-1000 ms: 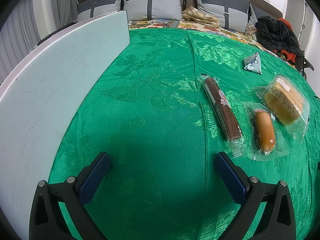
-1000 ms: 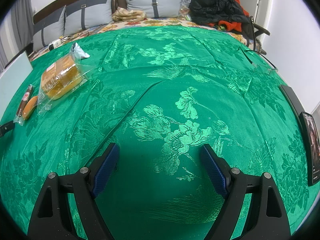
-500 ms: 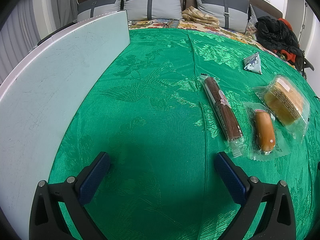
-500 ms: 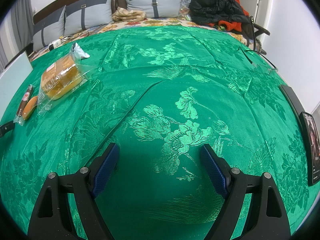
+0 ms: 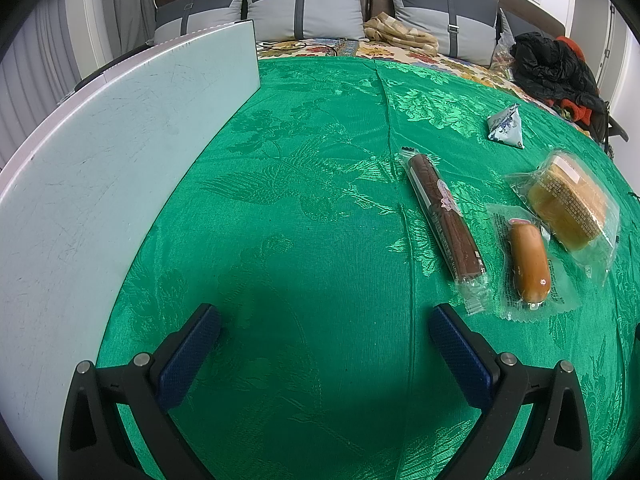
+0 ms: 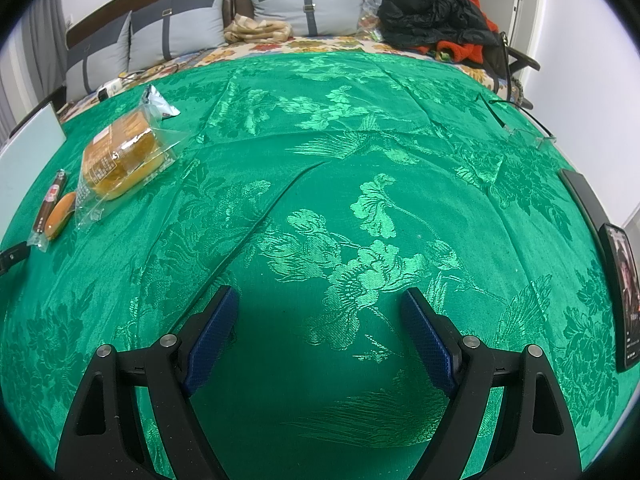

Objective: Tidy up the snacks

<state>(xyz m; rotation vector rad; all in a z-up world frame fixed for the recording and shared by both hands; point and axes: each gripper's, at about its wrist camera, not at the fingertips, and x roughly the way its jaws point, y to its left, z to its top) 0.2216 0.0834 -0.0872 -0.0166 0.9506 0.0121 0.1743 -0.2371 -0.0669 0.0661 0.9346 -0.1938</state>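
Note:
Several wrapped snacks lie on the green cloth (image 5: 304, 208). In the left wrist view: a long brown stick snack (image 5: 442, 216), a sausage (image 5: 528, 266), a wrapped cake (image 5: 566, 204) and a small triangular packet (image 5: 507, 127). My left gripper (image 5: 322, 320) is open and empty, low over the cloth, left of and nearer than the stick snack. In the right wrist view the cake (image 6: 120, 158), the stick snack (image 6: 50, 204), the sausage (image 6: 60, 216) and the packet (image 6: 158, 106) lie far left. My right gripper (image 6: 318, 300) is open and empty over bare cloth.
A pale board (image 5: 92, 184) stands along the left edge. A phone (image 6: 624, 288) and a dark slab (image 6: 580, 196) lie at the right edge, glasses (image 6: 520, 126) beyond them. Pillows (image 5: 306, 10) and dark clothes (image 6: 432, 14) lie at the back.

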